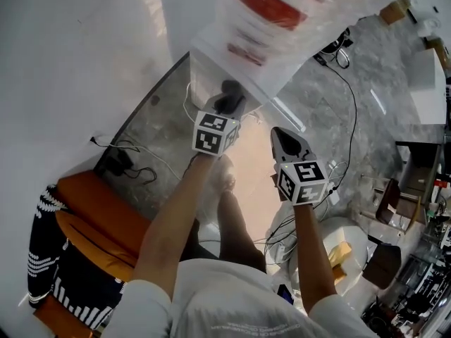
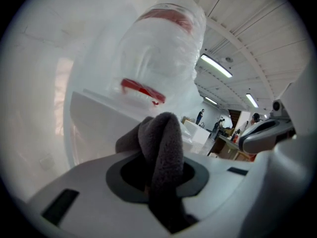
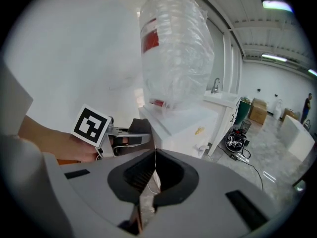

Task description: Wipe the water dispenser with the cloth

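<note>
Left tool [image 2: 157, 178] gripping cloth [image 2: 161, 138], beside dispenser [image 2: 99, 125]

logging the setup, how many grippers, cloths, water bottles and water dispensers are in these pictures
grippers: 2 (left gripper, right gripper)
cloth: 1, in the left jaws
water bottle: 1
water dispenser: 1
total: 5

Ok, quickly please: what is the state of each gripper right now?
The left gripper is shut on the grey cloth.
The right gripper is shut, with nothing between its jaws.
</note>
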